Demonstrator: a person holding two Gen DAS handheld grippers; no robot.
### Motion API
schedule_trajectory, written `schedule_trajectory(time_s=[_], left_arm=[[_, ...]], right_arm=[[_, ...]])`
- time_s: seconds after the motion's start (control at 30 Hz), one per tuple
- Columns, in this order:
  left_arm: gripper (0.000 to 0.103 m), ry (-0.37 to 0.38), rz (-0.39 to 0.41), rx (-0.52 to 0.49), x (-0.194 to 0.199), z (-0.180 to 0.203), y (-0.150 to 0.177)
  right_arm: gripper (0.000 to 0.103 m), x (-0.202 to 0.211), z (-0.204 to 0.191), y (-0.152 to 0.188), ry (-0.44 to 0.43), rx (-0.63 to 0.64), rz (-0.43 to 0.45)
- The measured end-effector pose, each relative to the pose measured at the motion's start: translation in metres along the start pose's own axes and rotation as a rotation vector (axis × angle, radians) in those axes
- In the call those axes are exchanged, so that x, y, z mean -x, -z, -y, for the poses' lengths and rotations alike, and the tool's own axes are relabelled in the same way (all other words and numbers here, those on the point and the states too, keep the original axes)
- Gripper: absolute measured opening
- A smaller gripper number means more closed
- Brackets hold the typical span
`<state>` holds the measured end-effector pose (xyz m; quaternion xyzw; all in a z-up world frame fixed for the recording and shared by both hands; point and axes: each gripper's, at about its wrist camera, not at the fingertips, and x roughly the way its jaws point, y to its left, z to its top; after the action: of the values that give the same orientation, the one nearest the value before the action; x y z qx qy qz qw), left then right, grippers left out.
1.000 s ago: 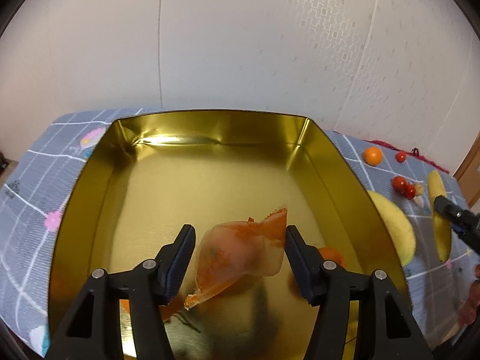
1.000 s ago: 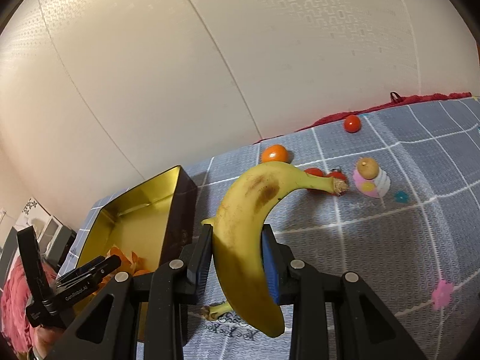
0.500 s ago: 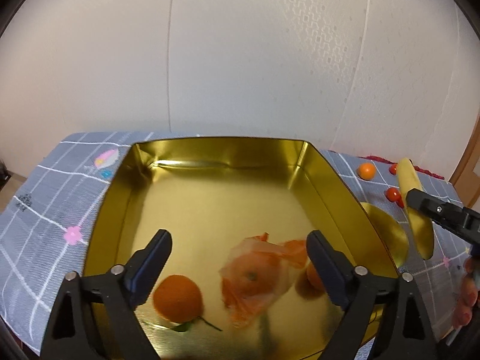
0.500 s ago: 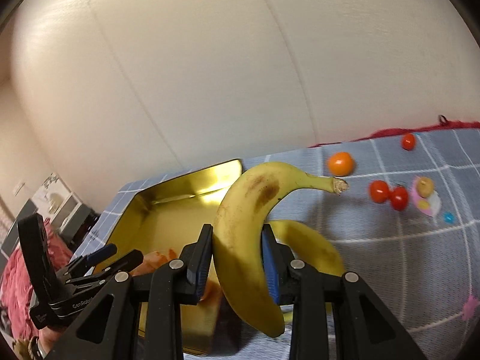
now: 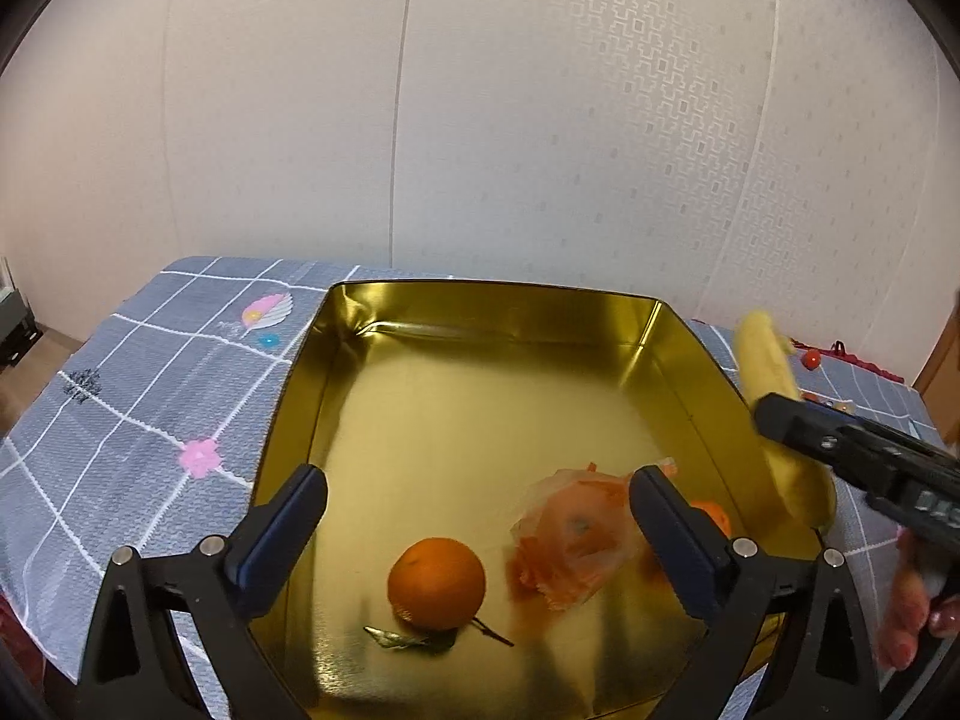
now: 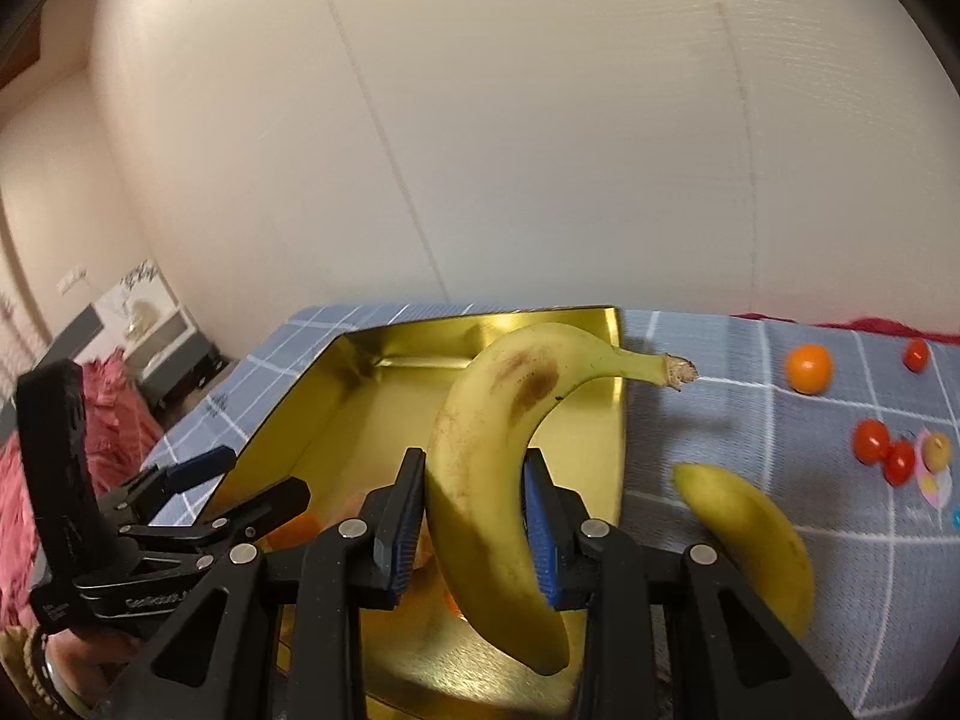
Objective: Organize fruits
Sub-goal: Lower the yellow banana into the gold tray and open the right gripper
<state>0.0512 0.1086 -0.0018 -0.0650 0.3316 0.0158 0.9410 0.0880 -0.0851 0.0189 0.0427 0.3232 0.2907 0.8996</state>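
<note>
A gold tin tray (image 5: 690, 384) sits on a grey checked cloth (image 5: 150, 396). Inside it lie a loose orange (image 5: 436, 581) with a leaf, an orange wrapped in clear plastic (image 5: 573, 543), and another orange (image 5: 713, 517) partly hidden behind my finger. My left gripper (image 5: 477, 498) hangs open above the tray's near end, holding nothing. My right gripper (image 6: 474, 462) is shut on a spotted yellow banana (image 6: 486, 420), held over the tray's (image 6: 288, 426) right side. In the left wrist view, that banana (image 5: 774, 372) shows above the tray's right wall.
On the cloth right of the tray lie a second banana (image 6: 756, 534), a small orange (image 6: 809, 367), several cherry tomatoes (image 6: 871, 441) and a small yellowish fruit (image 6: 936, 449). A wall stands close behind the table. The left gripper (image 6: 258, 474) and a hand are at the tray's near left.
My left gripper opened and let go of the plastic-wrapped orange, which now lies in the tray, then drew back. My right gripper carried the banana left, over the tray.
</note>
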Motion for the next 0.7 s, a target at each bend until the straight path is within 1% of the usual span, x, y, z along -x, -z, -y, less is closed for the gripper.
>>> schedule_trajectory(time_s=[0.13, 0.27, 0.33, 0.5, 0.6, 0.7], left_arm=[[0.102, -0.005, 0.001, 0.000, 0.001, -0.003, 0.001], [0.102, -0.011, 0.002, -0.004, 0.000, -0.007, 0.002], [0.102, -0.014, 0.002, -0.006, 0.001, -0.008, 0.003], [0.102, -0.008, -0.007, -0.006, 0.000, -0.008, 0.003], [0.102, -0.006, -0.009, -0.014, -0.001, -0.006, 0.003], [0.102, -0.003, -0.010, -0.020, -0.002, -0.004, 0.004]], right_arm=[[0.031, -0.023, -0.005, -0.005, 0.015, 0.056, -0.068], [0.031, -0.041, 0.002, -0.008, -0.007, 0.032, -0.130], [0.031, -0.047, 0.004, -0.010, -0.010, 0.031, -0.151], [0.031, -0.067, 0.000, -0.015, 0.017, 0.104, -0.199], [0.032, -0.077, 0.002, -0.016, 0.001, 0.099, -0.242], [0.032, -0.084, 0.001, -0.017, 0.019, 0.120, -0.269]])
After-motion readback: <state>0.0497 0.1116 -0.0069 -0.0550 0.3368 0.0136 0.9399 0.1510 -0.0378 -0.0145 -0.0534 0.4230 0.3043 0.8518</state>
